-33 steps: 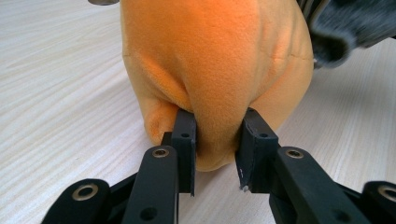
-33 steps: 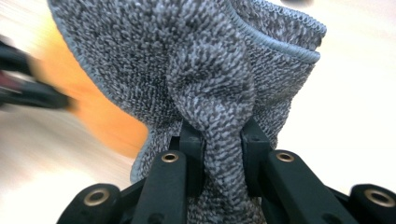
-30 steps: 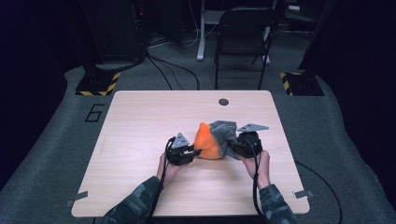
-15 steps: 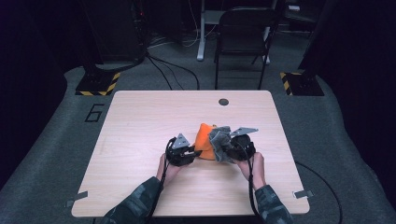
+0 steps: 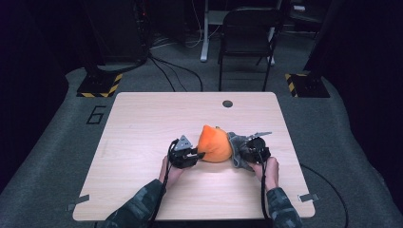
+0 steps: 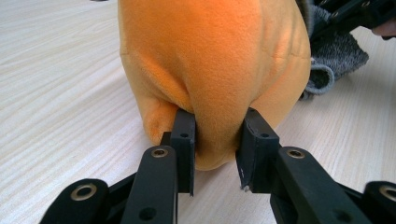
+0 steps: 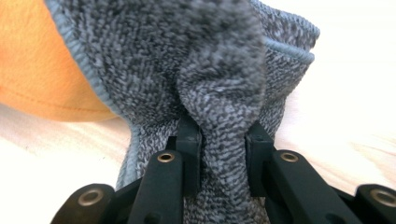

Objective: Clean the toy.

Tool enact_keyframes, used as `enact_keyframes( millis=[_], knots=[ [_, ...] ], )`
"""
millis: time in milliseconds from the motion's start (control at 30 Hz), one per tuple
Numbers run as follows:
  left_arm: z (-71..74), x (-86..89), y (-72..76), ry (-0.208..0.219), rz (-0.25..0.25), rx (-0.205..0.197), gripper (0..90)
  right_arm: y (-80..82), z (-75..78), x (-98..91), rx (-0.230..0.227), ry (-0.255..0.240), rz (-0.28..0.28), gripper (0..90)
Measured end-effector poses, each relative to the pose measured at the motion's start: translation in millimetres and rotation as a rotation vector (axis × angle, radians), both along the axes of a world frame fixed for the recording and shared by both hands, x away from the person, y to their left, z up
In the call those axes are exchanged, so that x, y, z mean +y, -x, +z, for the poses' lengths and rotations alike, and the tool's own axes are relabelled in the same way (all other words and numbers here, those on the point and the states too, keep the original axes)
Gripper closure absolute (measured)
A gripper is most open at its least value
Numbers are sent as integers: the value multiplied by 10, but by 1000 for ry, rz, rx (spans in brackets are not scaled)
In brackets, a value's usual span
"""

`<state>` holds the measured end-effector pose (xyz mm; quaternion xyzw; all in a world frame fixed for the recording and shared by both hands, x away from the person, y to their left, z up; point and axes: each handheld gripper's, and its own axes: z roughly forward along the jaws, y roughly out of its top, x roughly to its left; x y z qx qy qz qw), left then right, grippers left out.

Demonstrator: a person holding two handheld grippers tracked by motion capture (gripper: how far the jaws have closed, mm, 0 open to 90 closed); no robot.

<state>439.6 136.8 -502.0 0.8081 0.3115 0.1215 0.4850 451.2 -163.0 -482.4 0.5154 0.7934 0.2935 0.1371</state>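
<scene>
With the left tool (image 6: 217, 149) clenched on the orange plush (image 5: 215, 143) and the right tool (image 7: 223, 154) gripping the grey cloth (image 7: 205, 60), separation appears unfinished on the tabletop (image 5: 142, 118).

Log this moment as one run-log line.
left gripper: shut on orange plush | right gripper: shut on grey knit cloth | both resting on table | cloth beside plush, touching

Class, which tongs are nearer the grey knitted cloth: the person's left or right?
Right. The right tongs pinch a fold of the grey cloth; the left tongs grip the orange plush beside it.
</scene>
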Motion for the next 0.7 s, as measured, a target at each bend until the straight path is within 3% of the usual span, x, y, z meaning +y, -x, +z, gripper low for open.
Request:
enact_keyframes(
  millis=[100, 200, 300, 367, 433, 533, 600, 700],
  knots=[
    [0, -13, 12, 2, 10, -7, 699, 34, 110, -51, -35, -17, -21, 755],
    [12, -13, 8, -6, 0, -8, 699, 122, 367, -32, -124, -55, -11, 768],
    [12, -21, 8, -2, 4, -8, 700, 268, 618, 138, -189, -109, 57, 768],
    [12, -28, 10, -3, 9, -13, 700, 347, 688, 359, -214, -121, 130, 767],
    [25, -21, 4, -13, -2, -17, 702, 389, 670, 527, -218, -123, 171, 766],
    [20, -25, 12, -12, -7, -14, 703, 401, 502, 794, -189, -49, 224, 761],
    [16, -31, 21, -28, -14, -22, 703, 382, 397, 820, -181, -29, 211, 763],
    [20, -42, 17, -17, -5, -24, 704, 352, 396, 746, -174, -27, 202, 763]
  ],
)
